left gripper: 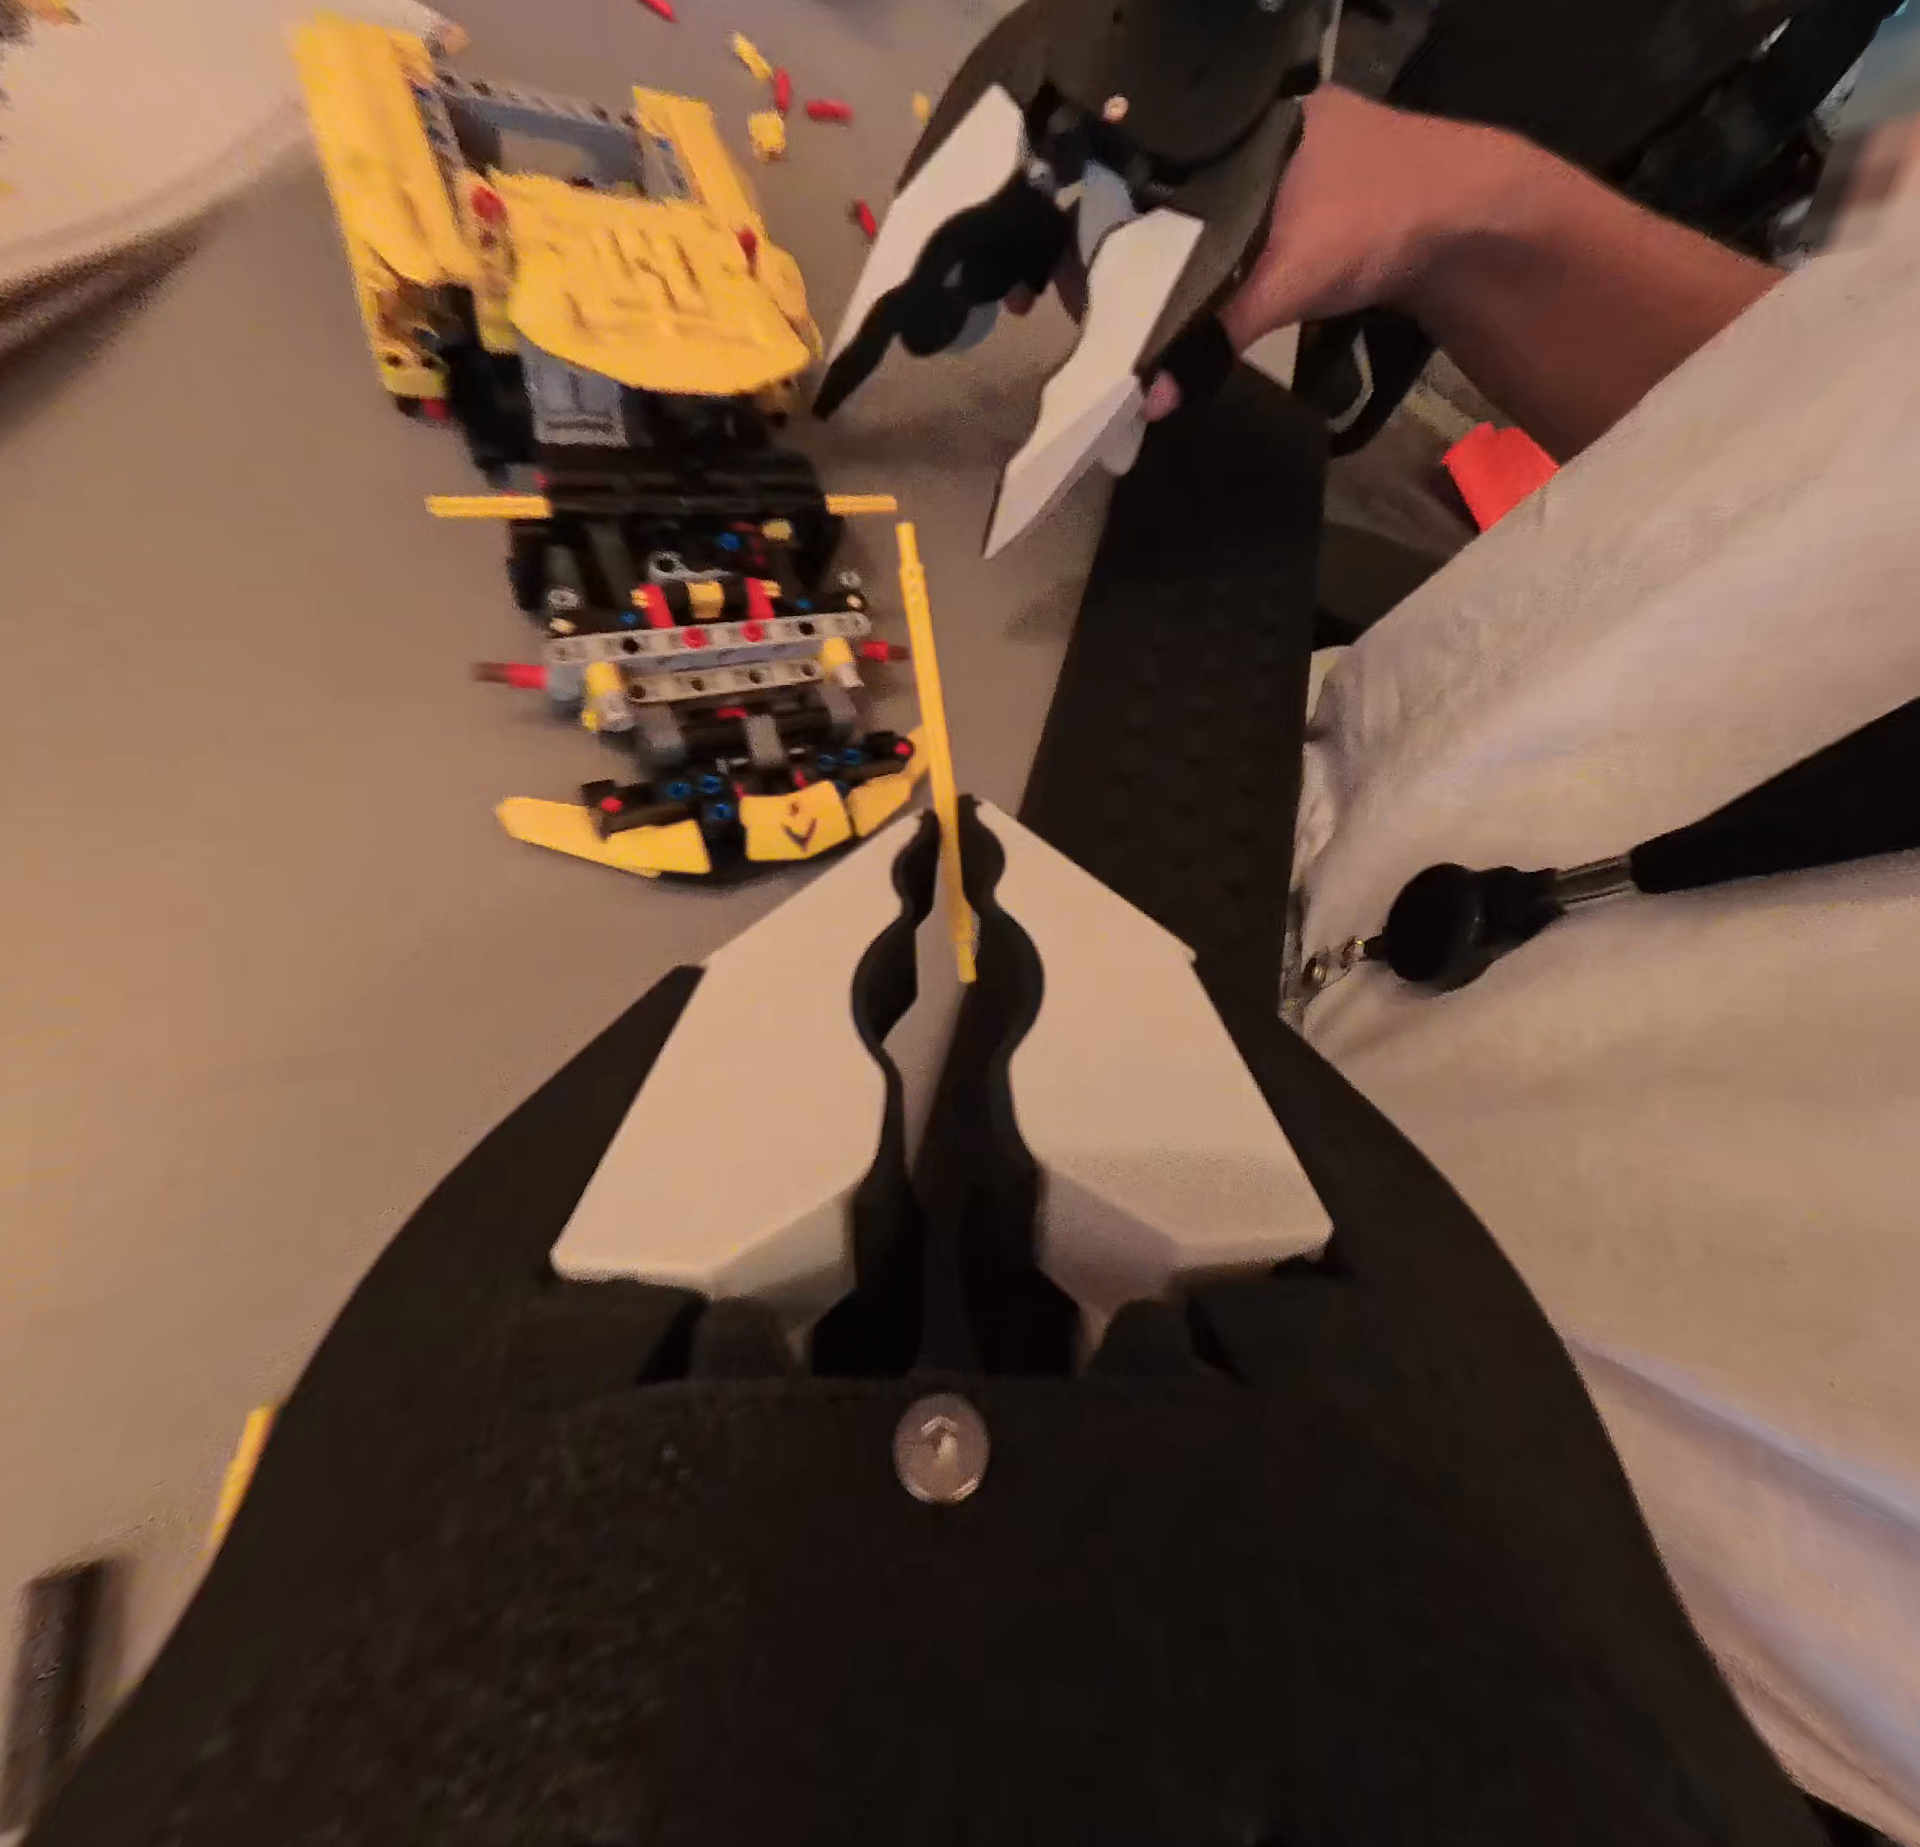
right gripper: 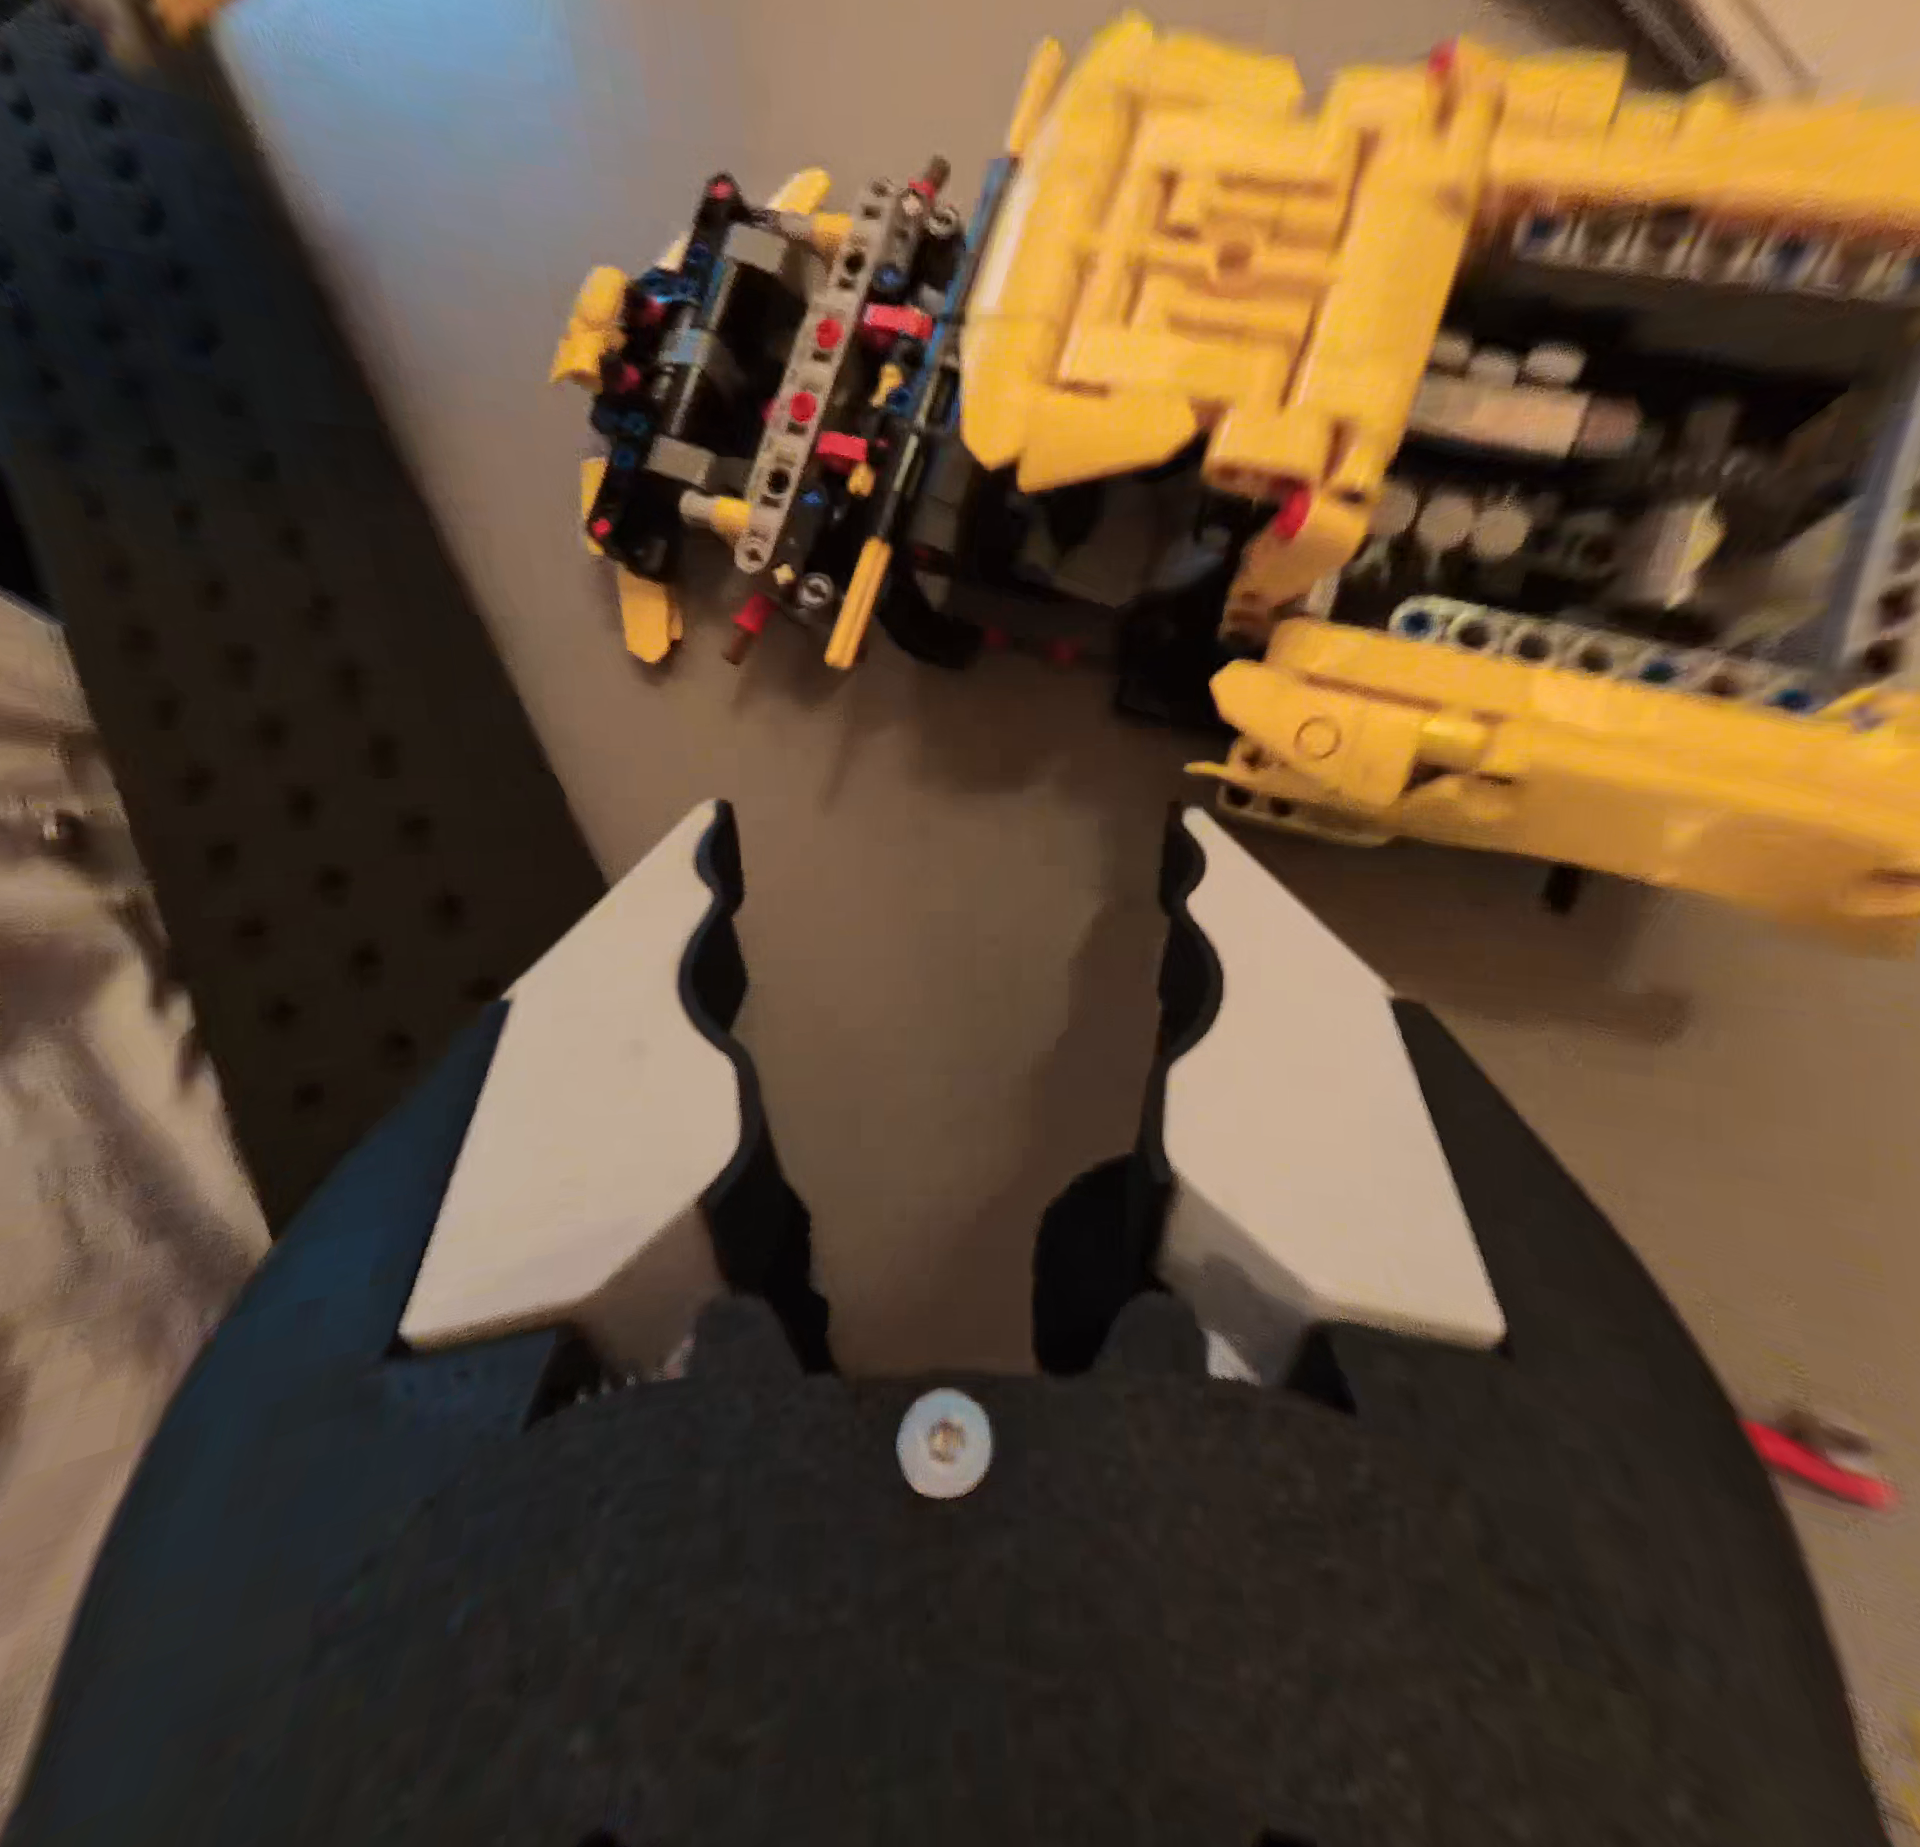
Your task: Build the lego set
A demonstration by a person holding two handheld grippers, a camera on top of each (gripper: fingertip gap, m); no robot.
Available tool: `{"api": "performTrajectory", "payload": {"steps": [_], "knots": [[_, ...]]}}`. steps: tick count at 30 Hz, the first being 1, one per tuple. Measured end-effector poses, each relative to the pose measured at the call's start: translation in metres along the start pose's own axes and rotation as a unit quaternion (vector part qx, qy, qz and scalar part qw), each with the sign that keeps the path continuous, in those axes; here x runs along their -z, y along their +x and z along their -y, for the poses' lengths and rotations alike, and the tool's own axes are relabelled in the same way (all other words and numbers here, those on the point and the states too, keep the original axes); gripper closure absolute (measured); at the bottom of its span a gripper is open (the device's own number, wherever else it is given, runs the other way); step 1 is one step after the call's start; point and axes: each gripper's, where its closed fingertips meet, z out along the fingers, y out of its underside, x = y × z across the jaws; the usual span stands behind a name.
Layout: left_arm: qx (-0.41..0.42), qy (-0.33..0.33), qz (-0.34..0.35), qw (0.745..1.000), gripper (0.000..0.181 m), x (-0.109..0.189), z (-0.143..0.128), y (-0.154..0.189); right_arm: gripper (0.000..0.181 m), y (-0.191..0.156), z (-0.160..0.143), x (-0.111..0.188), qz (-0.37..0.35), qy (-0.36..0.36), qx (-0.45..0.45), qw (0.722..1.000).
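Yellow rod (left gripper: 938, 748), thin, light and likely bendy, sits pinched near one end by the left gripper (left gripper: 948, 821), just right of the car (left gripper: 665, 509); right gripper (right gripper: 951, 831) gapes empty.

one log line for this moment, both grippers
left gripper: shut on yellow axle | right gripper: open, empty | lego car: on table, partly built

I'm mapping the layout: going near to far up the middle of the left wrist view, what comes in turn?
left gripper holding the thin yellow axle → black-and-grey chassis end of the model → yellow body panels → loose red and yellow pieces.
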Motion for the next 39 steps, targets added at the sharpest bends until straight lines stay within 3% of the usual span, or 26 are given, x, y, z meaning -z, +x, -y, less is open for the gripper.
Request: {"api": "performTrajectory", "payload": {"steps": [2, 5, 8, 11, 14, 17, 20, 24, 27, 30, 34, 35, 36, 39], "knots": [[0.000, -0.023, 0.000, 1.000, 0.178, -0.014, -0.006, 0.005, 0.106, -0.015, -0.001, -0.019, 0.034, 0.007, -0.023, 0.999], [-0.009, -0.042, 0.015, 0.999, 0.178, -0.017, -0.006, 0.008, 0.113, -0.029, 0.027, -0.036, 0.040, 0.058, -0.016, 0.997], [-0.017, -0.057, 0.047, 0.997, 0.178, -0.003, -0.007, 0.006, 0.106, -0.040, 0.047, -0.053, 0.064, 0.066, -0.002, 0.996], [-0.013, -0.075, 0.089, 0.993, 0.178, 0.019, -0.014, -0.002, 0.110, -0.040, 0.066, -0.067, 0.075, 0.080, -0.007, 0.994], [-0.005, -0.079, 0.104, 0.991, 0.178, 0.027, -0.019, -0.006, 0.097, -0.040, 0.080, -0.077, 0.089, 0.087, 0.001, 0.992], [-0.009, -0.089, 0.085, 0.992, 0.178, 0.007, -0.021, -0.006, 0.102, -0.048, 0.075, -0.061, 0.120, 0.055, 0.002, 0.991], [-0.028, -0.107, 0.070, 0.991, 0.178, -0.036, -0.015, -0.015, 0.106, -0.042, 0.065, -0.021, 0.116, 0.077, -0.014, 0.990], [-0.079, -0.140, 0.054, 0.986, 0.178, -0.092, -0.004, -0.029, 0.111, -0.010, 0.041, 0.029, 0.062, 0.112, -0.073, 0.989], [-0.126, -0.167, 0.048, 0.977, 0.178, -0.112, -0.004, -0.037, 0.113, 0.006, 0.024, 0.047, 0.034, 0.129, -0.116, 0.984], [-0.145, -0.186, 0.044, 0.971, 0.178, -0.120, -0.010, -0.042, 0.114, 0.001, 0.023, 0.050, 0.048, 0.156, -0.142, 0.976], [-0.147, -0.179, 0.051, 0.971, 0.176, -0.121, -0.011, -0.042, 0.113, -0.011, 0.022, 0.033, 0.064, 0.141, -0.134, 0.979], [-0.146, -0.175, 0.061, 0.972, 0.165, -0.119, -0.011, -0.044, 0.113, -0.015, 0.023, 0.029, 0.069, 0.137, -0.129, 0.980], [-0.140, -0.169, 0.075, 0.973, 0.153, -0.113, -0.011, -0.046, 0.113, -0.019, 0.025, 0.026, 0.075, 0.134, -0.124, 0.980], [-0.108, -0.124, 0.129, 0.978, 0.149, -0.066, -0.012, -0.052, 0.115, -0.027, 0.031, 0.023, 0.089, 0.138, -0.111, 0.980]]}}
